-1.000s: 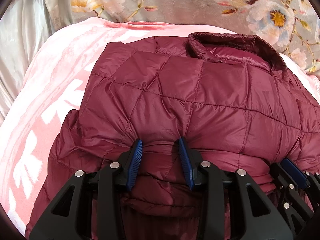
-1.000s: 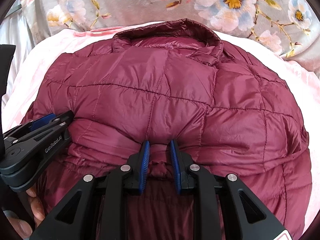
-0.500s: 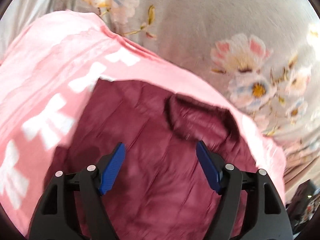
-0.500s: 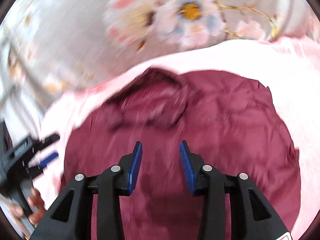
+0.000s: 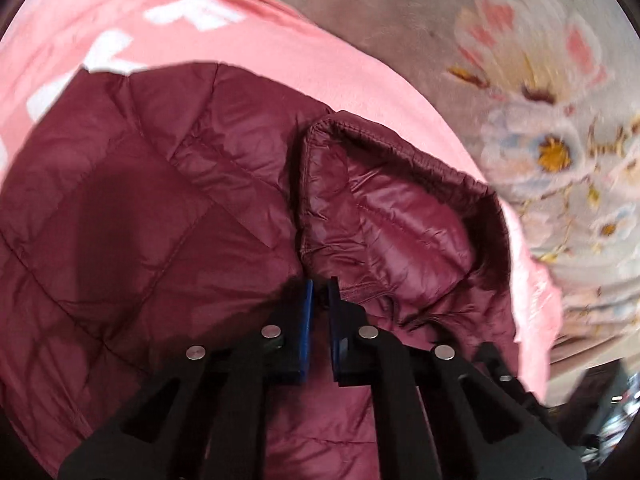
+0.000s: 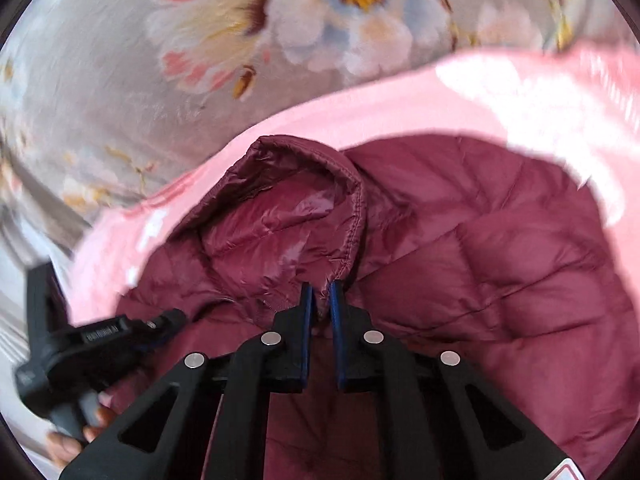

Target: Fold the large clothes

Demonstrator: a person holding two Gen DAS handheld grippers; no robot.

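Observation:
A maroon quilted puffer jacket (image 5: 152,208) lies on a pink blanket (image 5: 280,52), collar (image 5: 384,200) toward the far side. My left gripper (image 5: 319,286) is shut on jacket fabric at the left base of the collar. In the right wrist view the jacket (image 6: 500,248) fills the lower right and its collar (image 6: 288,208) stands up in the middle. My right gripper (image 6: 320,290) is shut on the collar's right lower edge. The left gripper (image 6: 160,324) also shows there at the left, held by a hand.
A grey floral bedspread (image 5: 540,128) lies beyond the pink blanket and also shows in the right wrist view (image 6: 240,40). The blanket (image 6: 520,96) has white patterns. Dark clutter shows past the bed edge at the lower right (image 5: 608,412).
Both grippers let go of the jacket's lower fold, opened, moved forward toward the collar, and have now shut on fabric at either side of the collar base.

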